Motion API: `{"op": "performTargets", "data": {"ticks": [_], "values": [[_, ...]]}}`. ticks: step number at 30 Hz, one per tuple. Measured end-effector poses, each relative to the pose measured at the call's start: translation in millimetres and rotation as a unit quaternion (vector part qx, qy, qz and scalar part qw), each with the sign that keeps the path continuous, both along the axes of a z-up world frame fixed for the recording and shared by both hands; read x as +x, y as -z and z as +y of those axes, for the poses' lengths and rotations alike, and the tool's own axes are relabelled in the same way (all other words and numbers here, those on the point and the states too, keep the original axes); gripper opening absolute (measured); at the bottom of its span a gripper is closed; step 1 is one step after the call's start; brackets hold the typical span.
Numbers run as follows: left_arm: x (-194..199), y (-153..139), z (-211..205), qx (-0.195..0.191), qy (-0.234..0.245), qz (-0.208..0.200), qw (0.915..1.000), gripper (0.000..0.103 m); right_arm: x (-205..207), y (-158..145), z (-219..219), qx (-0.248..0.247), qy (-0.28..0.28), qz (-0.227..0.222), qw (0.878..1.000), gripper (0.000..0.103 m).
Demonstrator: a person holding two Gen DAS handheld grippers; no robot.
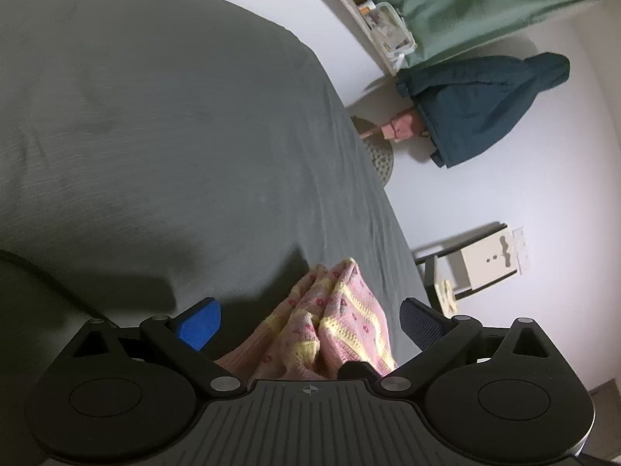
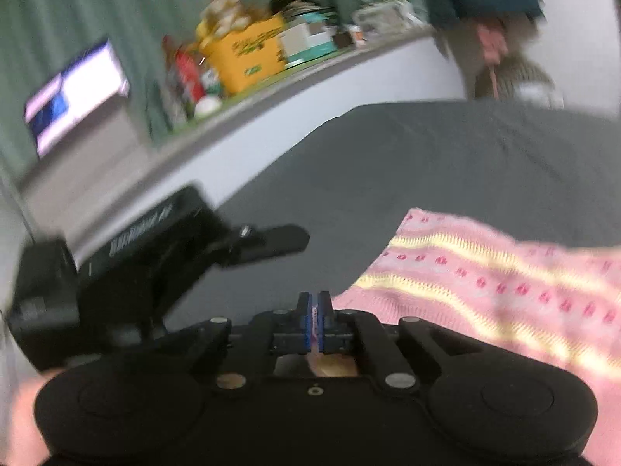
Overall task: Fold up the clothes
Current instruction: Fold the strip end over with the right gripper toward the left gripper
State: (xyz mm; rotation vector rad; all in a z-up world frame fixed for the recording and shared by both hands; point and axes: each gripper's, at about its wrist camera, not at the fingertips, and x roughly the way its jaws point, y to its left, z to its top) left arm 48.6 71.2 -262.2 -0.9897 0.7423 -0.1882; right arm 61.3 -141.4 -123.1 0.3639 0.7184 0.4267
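- The left gripper (image 1: 310,318) stands wide, its blue pads (image 1: 198,324) far apart on either side of a bunched pink knit (image 1: 330,318); neither pad presses on the cloth
- In the left wrist view the knit, pink with yellow bands and small red dots, rises in folds between the fingers and lies on the grey bed sheet (image 1: 174,155), near the sheet's right edge
- The right gripper (image 2: 315,316) is closed, its blue pads (image 2: 308,318) pressed together with a thin sliver of pink cloth pinched between them
- From the right wrist view, the knit (image 2: 485,279) spreads to the right of that gripper, over the sheet (image 2: 427,163), and runs out of the picture at the right edge
- The left gripper (image 2: 163,256) shows at the left of the right wrist view, black and blurred, one finger pointing right over the sheet
- Far behind the bed a ledge (image 2: 271,89) holds a yellow box (image 2: 248,54) and other blurred clutter, before a green curtain (image 2: 97,7)
- A dark blue jacket (image 1: 485,108) hangs on the white wall (image 1: 543,202) in the left wrist view
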Motion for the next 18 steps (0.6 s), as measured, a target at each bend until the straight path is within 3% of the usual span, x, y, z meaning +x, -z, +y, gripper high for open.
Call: {"op": "performTargets", "data": {"ticks": [2,4,8,9,10,11,13,15,18], "values": [[1.0,1.5,-1.1,-0.004,0.004,0.001,1.0,0.1,5.4,5.4,-9.4,0.052,0.007,0.02,0.998,0.003],[2.1,2.5,-2.7,-0.007,0.007,0.0,0.9999,0.1,7.9,10.6,-11.3,0.075,0.005,0.035,0.997,0.003],[5.6,5.3,-4.4,-0.014,0.009,0.0,0.9999,0.1,1.2,21.0,1.0,0.02,-0.027,0.02,0.999,0.007],[7.7,6.9,-5.6,-0.016,0.013,0.006,0.9998,0.1,-5.2,19.3,-0.2,0.02,-0.035,0.007,0.999,0.018],[10.1,8.5,-7.5,-0.018,0.022,0.011,0.9995,0.1,-14.7,14.5,-4.1,0.023,-0.041,-0.013,0.999,0.036],[12.0,9.2,-10.4,-0.02,0.032,0.012,0.9992,0.1,-24.8,8.7,-6.8,0.019,-0.045,-0.035,0.998,0.041],[15.6,10.4,-16.1,-0.024,0.052,0.013,0.9982,0.1,-52.8,-3.4,-10.7,-0.047,-0.053,-0.088,0.994,0.045],[17.1,8.2,-21.6,-0.014,0.067,0.01,0.9976,0.1,-81.5,-5.9,-16.8,-0.15,-0.058,-0.127,0.979,0.046],[16.9,2.4,-29.7,0.016,0.08,0.002,0.9966,0.1,-118.1,5.8,-26.9,-0.311,-0.069,-0.158,0.934,0.052]]}}
